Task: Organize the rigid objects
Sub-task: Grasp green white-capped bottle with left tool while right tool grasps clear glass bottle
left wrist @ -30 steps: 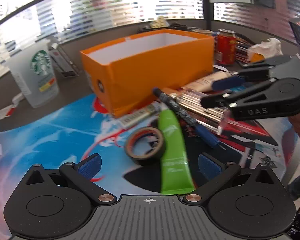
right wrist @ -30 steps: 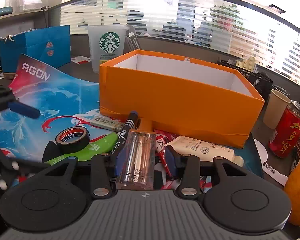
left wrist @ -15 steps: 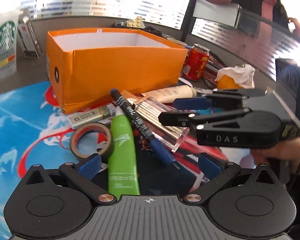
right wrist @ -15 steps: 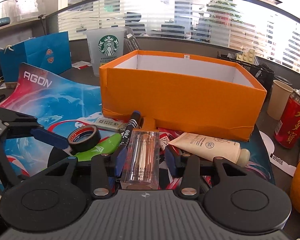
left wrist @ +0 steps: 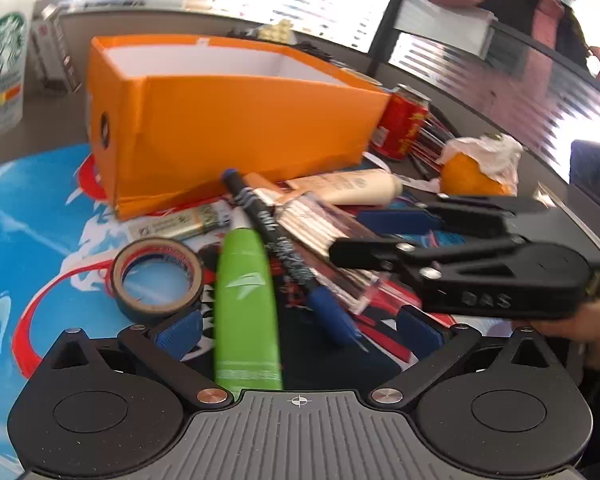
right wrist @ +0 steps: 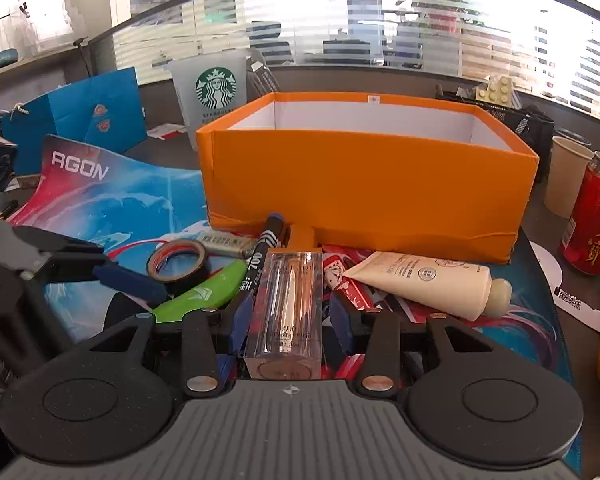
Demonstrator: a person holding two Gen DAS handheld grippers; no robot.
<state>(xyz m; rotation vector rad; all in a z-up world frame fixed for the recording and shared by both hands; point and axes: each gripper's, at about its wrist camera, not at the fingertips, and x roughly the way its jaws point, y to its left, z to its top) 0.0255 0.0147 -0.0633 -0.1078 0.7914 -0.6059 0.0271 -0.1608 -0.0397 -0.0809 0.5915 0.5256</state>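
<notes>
My right gripper (right wrist: 290, 318) is shut on a clear rectangular case (right wrist: 288, 308), which lies lengthwise between the blue pads over the pile in front of the orange box (right wrist: 364, 184). In the left wrist view that gripper (left wrist: 364, 236) comes in from the right, holding the case (left wrist: 320, 232) at a tilt. My left gripper (left wrist: 300, 330) is open, low over the mat. A green tube (left wrist: 246, 312) lies between its fingers, with a black marker (left wrist: 276, 240) just right of the tube. A tape roll (left wrist: 156, 276) sits by the left finger.
A cream tube (right wrist: 420, 280), a small lighter-like item (right wrist: 224, 242), a red can (right wrist: 592, 232), a paper cup (right wrist: 566, 176), a Starbucks cup (right wrist: 216, 84) and a blue bag (right wrist: 80, 116) surround the box. An orange fruit (left wrist: 476, 172) lies right. A person stands behind the partition.
My left gripper rolled and moved in lower toward the pile, so the green tube and tape roll are now nearer its fingers. The right gripper kept still, holding the case.
</notes>
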